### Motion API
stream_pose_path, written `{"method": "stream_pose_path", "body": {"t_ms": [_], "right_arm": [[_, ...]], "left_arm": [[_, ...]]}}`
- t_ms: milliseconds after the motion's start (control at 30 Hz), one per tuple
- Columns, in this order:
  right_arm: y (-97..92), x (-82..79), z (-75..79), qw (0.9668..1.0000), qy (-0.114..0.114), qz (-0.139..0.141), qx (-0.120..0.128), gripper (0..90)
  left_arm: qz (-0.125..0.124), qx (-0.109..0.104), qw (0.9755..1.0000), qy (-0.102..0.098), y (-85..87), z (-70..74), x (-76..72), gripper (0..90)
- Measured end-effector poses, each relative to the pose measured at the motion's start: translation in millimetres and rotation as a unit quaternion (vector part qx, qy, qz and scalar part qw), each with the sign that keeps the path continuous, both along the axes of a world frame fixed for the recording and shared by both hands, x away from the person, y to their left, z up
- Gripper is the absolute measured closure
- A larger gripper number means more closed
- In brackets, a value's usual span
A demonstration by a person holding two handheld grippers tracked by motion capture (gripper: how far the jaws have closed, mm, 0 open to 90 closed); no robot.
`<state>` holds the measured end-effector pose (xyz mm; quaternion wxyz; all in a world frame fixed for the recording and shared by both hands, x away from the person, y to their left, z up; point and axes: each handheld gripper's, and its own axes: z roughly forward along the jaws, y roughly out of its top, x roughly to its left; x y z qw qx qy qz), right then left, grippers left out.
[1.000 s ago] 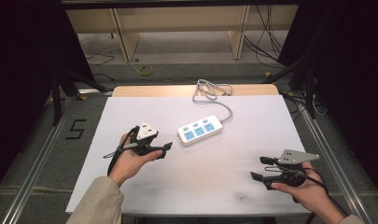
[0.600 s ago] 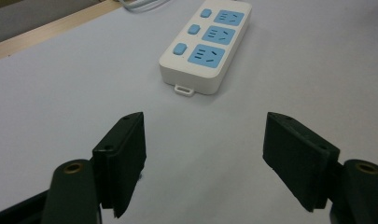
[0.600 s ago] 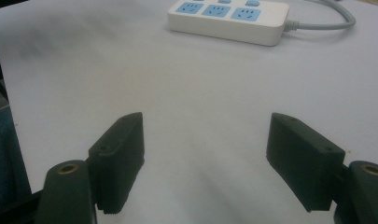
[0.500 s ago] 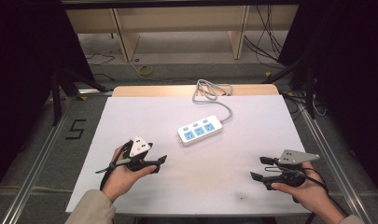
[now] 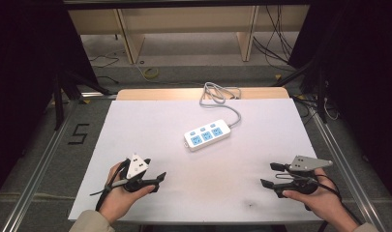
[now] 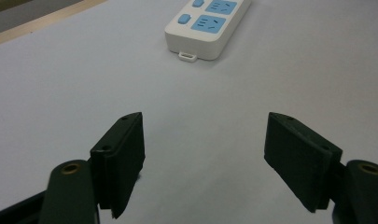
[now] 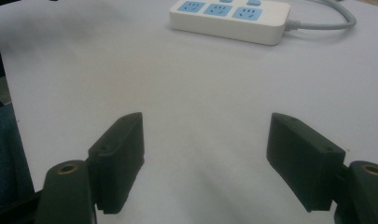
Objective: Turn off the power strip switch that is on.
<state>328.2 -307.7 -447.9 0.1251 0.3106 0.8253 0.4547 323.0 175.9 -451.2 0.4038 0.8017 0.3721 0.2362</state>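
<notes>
White sheet covers the table [image 5: 135, 125]; a strip of bare wood shows along the far edge. Sheet mostly clean, w/ a small dark smudge [image 5: 251, 205] near the front edge. White power strip [image 5: 207, 136] w/ blue sockets lies approx. mid-table, angled, resting flat; its grey cord [image 5: 221, 94] loops at the far edge. Strip is well apart from both claws, betw. them and farther back.

Left claw [image 5: 160, 177] low over front-left of the sheet, released: jaws wide apart, nothing betw. them, pointing toward the strip's near end. Right claw [image 5: 273, 175] at front-right, also released, jaws wide apart w/ bare sheet betw. them, pointing left across the table.

Room: dark curtains both sides, grey floor, black "5" mark [image 5: 79, 134] on floor left of table. Wooden shelf unit [image 5: 135, 29] behind, loose cables [image 5: 271, 43] on floor at back right, metal rails along table sides.
</notes>
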Motion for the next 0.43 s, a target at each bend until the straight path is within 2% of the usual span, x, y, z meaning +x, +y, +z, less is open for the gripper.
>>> {"method": "stream_pose_path", "body": {"t_ms": [300,433], "right_arm": [[-0.9,-0.7,0.2,1.0,-0.001,-0.001,0.001,28.0],[-1.0,-0.3,-0.1,1.0,0.0,-0.003,0.002,28.0]], "left_arm": [[-0.003,0.007,1.0,0.003,-2.1,-2.7,0.2,28.1],[-0.018,0.018,0.9997,0.005,-7.2,-3.5,0.5,27.1]]}}
